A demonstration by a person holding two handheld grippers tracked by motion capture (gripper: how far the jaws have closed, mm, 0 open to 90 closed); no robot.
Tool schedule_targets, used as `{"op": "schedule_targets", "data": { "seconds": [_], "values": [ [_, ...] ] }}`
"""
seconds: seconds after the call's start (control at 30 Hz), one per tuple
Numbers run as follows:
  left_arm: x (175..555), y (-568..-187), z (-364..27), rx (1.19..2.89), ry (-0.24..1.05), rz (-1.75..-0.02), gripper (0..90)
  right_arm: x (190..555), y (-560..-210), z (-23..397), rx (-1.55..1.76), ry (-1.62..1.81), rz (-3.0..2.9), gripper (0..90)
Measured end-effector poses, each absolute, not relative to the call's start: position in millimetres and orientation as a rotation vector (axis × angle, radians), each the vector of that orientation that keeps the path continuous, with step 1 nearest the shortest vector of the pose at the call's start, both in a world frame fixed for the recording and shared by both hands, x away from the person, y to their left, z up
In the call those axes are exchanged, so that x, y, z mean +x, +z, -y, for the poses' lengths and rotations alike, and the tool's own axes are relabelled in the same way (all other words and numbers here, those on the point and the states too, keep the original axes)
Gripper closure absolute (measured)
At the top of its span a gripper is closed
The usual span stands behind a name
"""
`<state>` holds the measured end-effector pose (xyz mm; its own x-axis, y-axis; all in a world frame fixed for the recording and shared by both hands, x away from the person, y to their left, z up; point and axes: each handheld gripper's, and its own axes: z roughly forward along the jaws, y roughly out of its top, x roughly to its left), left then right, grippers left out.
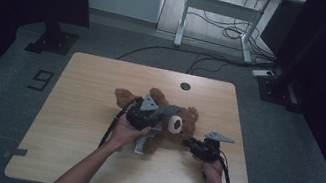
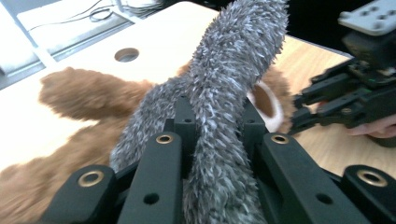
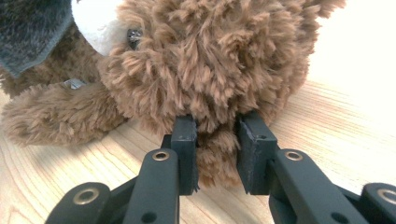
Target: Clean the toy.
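Pinching the grey fuzzy scarf (image 2: 224, 107), the left gripper (image 2: 215, 128) has its jaws clamped on the strip, lifting it off the brown teddy bear (image 1: 166, 120) at mid-table (image 1: 87, 103). Right gripper (image 3: 217, 149) is closed on a tuft of the bear's head fur, likely anchoring it so the scarf can be worked.

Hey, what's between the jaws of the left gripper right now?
A grey fuzzy scarf is pinched in the left gripper, draped over the brown teddy bear. The left gripper view shows it.

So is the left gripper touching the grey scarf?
Touching. The left gripper view shows the left gripper with both jaws pressed into the grey scarf, pinching it.
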<state>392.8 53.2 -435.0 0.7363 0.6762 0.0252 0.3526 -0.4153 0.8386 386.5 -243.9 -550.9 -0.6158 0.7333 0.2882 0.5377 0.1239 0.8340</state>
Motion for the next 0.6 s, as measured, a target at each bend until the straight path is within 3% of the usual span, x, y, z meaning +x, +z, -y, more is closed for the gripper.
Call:
{"op": "schedule_targets", "data": {
  "seconds": [0.37, 0.6],
  "values": [
    [400, -454, -51, 2.061, 0.435, -0.821, 75.8, 387, -552, 244, 1.270, 1.502, -2.195, 70.8],
    [397, -457, -27, 2.102, 0.417, -0.778, 75.8, 387, -552, 244, 1.275, 1.502, -2.194, 71.0]
  ]
}}
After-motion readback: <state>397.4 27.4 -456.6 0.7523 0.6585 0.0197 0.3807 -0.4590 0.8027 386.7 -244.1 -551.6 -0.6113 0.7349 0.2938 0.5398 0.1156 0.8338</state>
